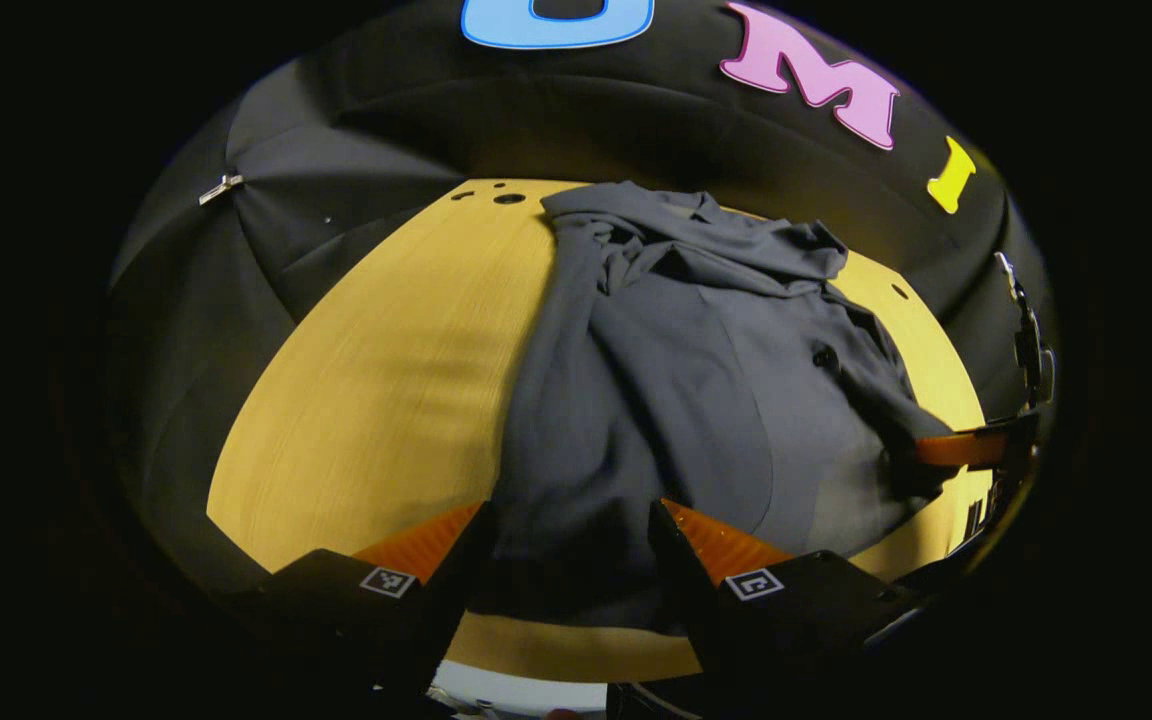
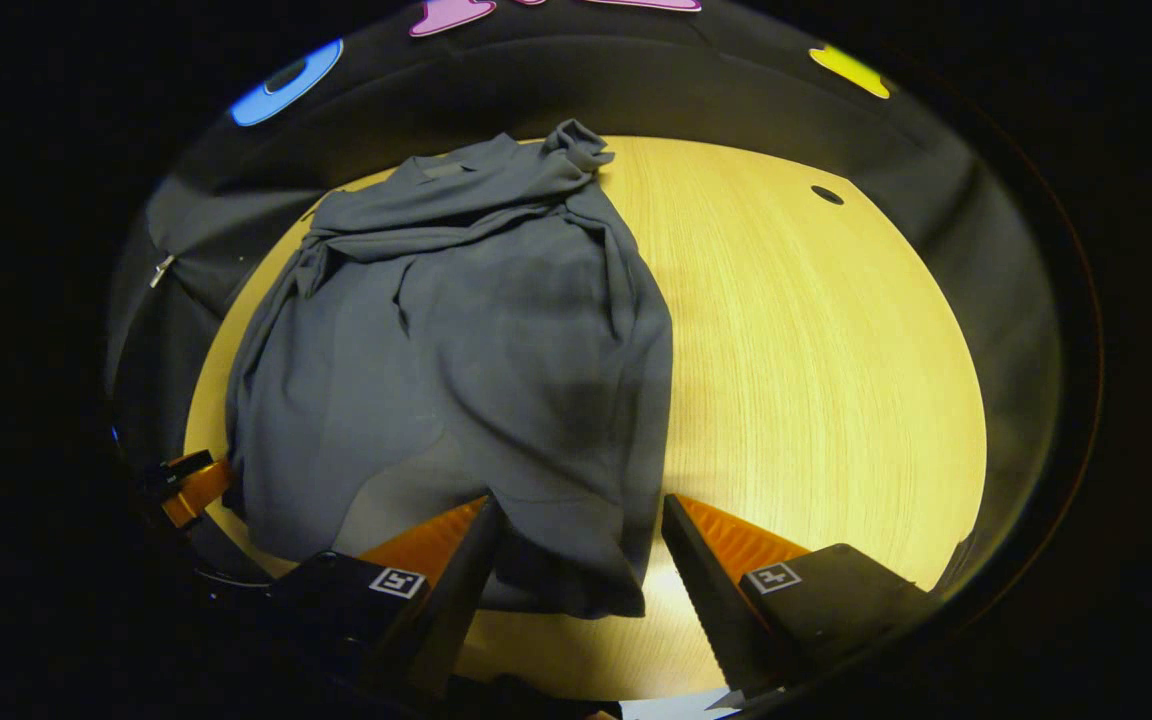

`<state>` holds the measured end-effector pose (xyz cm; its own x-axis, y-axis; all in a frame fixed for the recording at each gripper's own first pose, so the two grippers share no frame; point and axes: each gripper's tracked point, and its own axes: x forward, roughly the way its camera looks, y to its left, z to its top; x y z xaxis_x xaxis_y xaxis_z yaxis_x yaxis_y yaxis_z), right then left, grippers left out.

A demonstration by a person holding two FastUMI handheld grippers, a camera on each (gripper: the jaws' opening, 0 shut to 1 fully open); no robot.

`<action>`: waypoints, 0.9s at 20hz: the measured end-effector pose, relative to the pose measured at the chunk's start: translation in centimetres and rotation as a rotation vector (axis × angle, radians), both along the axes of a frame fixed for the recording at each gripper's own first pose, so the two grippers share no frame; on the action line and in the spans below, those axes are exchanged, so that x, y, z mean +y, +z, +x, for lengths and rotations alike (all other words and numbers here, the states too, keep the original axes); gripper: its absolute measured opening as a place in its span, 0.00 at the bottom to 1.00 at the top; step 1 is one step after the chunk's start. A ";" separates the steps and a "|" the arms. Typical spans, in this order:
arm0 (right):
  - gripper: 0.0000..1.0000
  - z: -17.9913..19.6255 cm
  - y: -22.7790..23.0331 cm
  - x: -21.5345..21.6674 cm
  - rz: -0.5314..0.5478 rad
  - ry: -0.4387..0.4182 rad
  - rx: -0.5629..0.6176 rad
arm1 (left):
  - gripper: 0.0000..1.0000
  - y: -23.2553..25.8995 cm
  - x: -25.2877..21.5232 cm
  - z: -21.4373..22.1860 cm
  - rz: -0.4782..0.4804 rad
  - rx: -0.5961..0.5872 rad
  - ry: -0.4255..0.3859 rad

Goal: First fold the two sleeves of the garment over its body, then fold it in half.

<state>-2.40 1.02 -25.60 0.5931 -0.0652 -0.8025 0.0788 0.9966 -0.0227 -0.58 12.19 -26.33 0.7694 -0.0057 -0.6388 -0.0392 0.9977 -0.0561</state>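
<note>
A dark grey garment (image 1: 676, 380) lies on the wooden table (image 1: 386, 380), collar at the far end, both sleeves lying over its body in bunched folds. Its near hem reaches between the spread fingers of my left gripper (image 1: 568, 515), which is open with the cloth loose between them. In the right gripper view the garment (image 2: 456, 340) fills the left half of the table (image 2: 816, 380). My right gripper (image 2: 581, 505) is open too, with the hem's right corner lying between its fingers. The other gripper (image 1: 966, 448) shows at the garment's right edge, and likewise at the left (image 2: 191, 485).
Bare wood stretches left of the garment in the left gripper view and right of it in the right gripper view. Small round holes (image 1: 509, 198) (image 2: 826, 195) sit near the table's far edge. The black cloth wall closes in behind, with a metal clip (image 1: 221, 188).
</note>
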 end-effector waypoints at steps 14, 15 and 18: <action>0.92 -0.5 -2.1 0.8 -0.033 -0.002 0.032 | 0.94 -2.8 -0.8 -0.6 0.091 0.013 -0.051; 0.86 -0.6 -2.2 1.4 -0.036 0.019 0.024 | 0.90 -2.7 -1.3 -0.4 0.096 0.003 -0.073; 0.51 -0.6 -2.0 2.8 -0.032 0.064 0.018 | 0.54 -2.7 -2.7 -0.1 0.106 -0.029 -0.120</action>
<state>-2.98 3.82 -27.62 0.5827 -0.0531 -0.8110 0.0145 0.9984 -0.0550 -0.65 9.49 -29.06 0.7854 -0.0328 -0.6181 0.0811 0.9954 0.0503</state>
